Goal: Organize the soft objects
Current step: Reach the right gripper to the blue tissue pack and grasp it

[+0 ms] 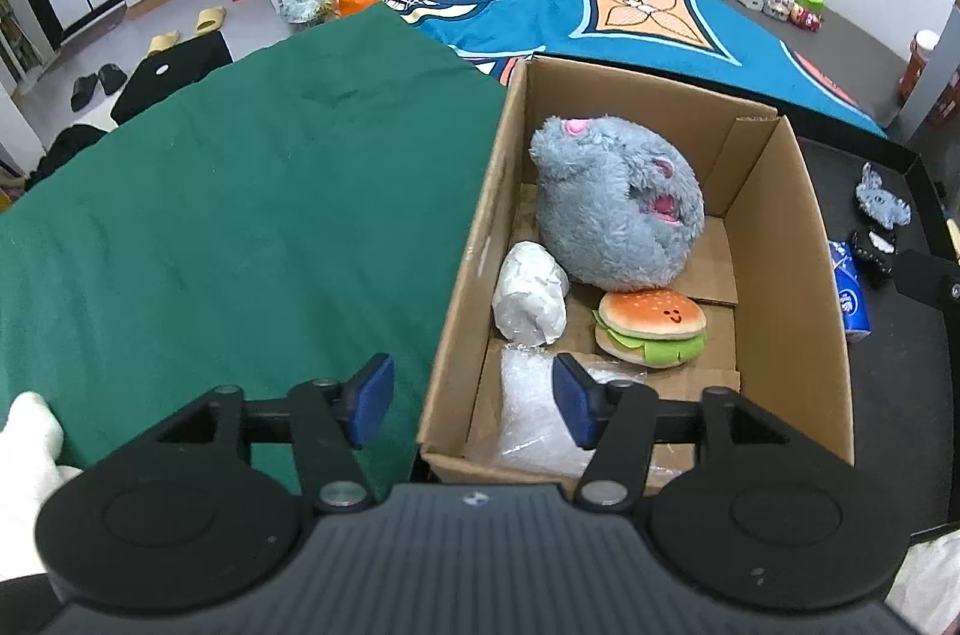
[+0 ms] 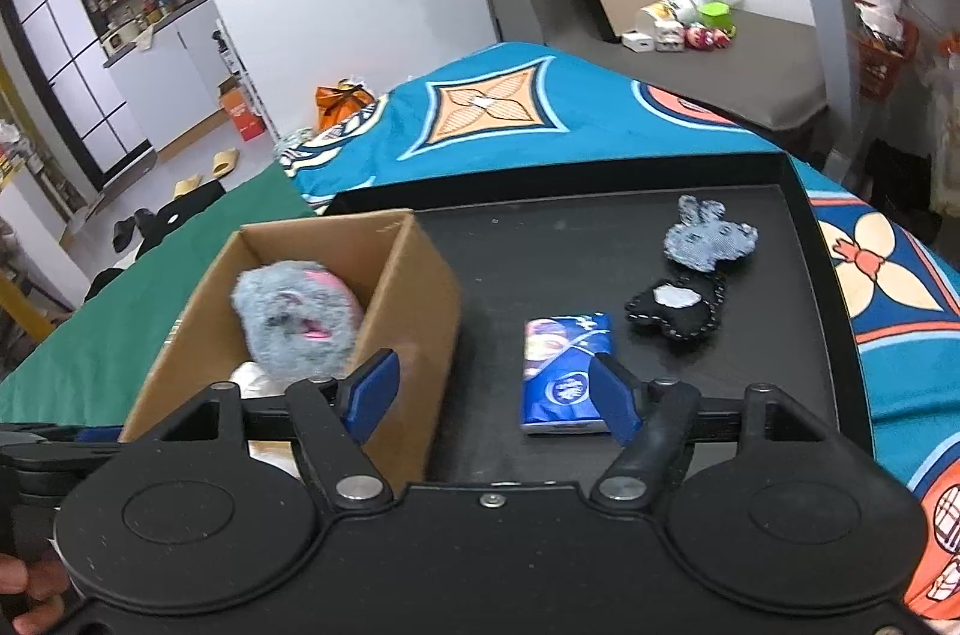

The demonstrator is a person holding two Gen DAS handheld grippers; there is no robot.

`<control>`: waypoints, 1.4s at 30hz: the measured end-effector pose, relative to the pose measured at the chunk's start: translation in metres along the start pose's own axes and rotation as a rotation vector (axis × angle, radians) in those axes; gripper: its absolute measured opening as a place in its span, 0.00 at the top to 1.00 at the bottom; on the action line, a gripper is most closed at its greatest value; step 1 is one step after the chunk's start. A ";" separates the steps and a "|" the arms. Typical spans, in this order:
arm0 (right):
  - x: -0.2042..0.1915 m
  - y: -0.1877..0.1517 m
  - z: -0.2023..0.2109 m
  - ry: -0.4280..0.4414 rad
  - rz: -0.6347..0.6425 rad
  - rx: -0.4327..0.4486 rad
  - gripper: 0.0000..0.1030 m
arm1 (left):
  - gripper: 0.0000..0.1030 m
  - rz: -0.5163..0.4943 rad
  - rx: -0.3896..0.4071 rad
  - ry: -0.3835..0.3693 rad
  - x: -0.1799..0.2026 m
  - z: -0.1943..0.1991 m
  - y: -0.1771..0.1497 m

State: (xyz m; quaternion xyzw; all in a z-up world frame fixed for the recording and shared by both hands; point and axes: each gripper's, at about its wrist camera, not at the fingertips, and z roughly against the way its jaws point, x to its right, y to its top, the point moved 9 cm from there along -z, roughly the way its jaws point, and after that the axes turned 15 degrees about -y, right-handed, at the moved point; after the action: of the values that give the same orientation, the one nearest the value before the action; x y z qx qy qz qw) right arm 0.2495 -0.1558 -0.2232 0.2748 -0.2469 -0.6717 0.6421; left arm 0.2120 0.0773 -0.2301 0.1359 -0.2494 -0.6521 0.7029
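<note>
White walls and a tiled floor with slippers frame a worktop draped in a green cloth point(image 1: 228, 191) and a teal patterned cloth point(image 1: 630, 5), with a black tray point(image 2: 600, 239) beside them. On this surface stands an open cardboard box point(image 1: 822, 275) holding a grey plush animal point(image 1: 612, 203), a plush hamburger point(image 1: 651, 326), a crumpled white bundle point(image 1: 531, 296) and clear bubble wrap point(image 1: 531, 413). Left tongs point(image 1: 474, 398) hover over the box's near corner, blue pads spread and pinching nothing, the bubble wrap lying beneath them. Right tongs point(image 2: 492, 395) hang above the tray with pads spread wide and empty; 1 blue tissue packet point(image 2: 567, 374) lies just beside the right pad, while a grey and black rabbit doll point(image 2: 696, 269) rests farther back on the tray, well apart from the box.
</note>
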 end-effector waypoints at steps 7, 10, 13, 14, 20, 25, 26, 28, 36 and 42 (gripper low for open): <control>0.016 -0.015 -0.027 -0.006 -0.019 -0.019 0.21 | 0.27 -0.066 -0.021 0.055 0.014 -0.008 0.003; 0.019 -0.021 -0.038 -0.010 -0.017 -0.023 0.19 | 0.26 -0.088 -0.039 0.077 0.018 -0.014 0.004; 0.020 -0.028 -0.047 -0.009 -0.011 -0.030 0.19 | 0.25 -0.101 -0.041 0.109 0.019 -0.017 0.006; 0.020 -0.030 -0.050 -0.006 -0.012 -0.032 0.19 | 0.25 -0.103 -0.042 0.118 0.020 -0.018 0.006; 0.020 -0.038 -0.066 -0.025 0.005 -0.033 0.19 | 0.24 -0.129 -0.048 0.163 0.023 -0.024 0.010; 0.023 -0.041 -0.073 -0.038 -0.004 -0.028 0.19 | 0.24 -0.145 -0.066 0.184 0.024 -0.029 0.011; 0.023 -0.041 -0.074 -0.043 -0.005 -0.025 0.19 | 0.24 -0.149 -0.069 0.189 0.024 -0.030 0.011; 0.022 -0.040 -0.077 -0.048 0.002 -0.019 0.19 | 0.24 -0.156 -0.072 0.195 0.025 -0.031 0.012; 0.013 -0.043 -0.078 -0.083 0.112 0.014 0.51 | 0.24 -0.152 -0.084 0.192 0.027 -0.035 0.011; 0.021 -0.038 -0.067 -0.059 0.062 -0.023 0.52 | 0.23 -0.164 -0.073 0.191 0.028 -0.027 0.011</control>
State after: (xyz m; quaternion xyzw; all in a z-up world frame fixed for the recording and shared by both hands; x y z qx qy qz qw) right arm 0.2669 -0.1735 -0.2989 0.2395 -0.2663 -0.6620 0.6584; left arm 0.2364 0.0469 -0.2422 0.1918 -0.1454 -0.7002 0.6721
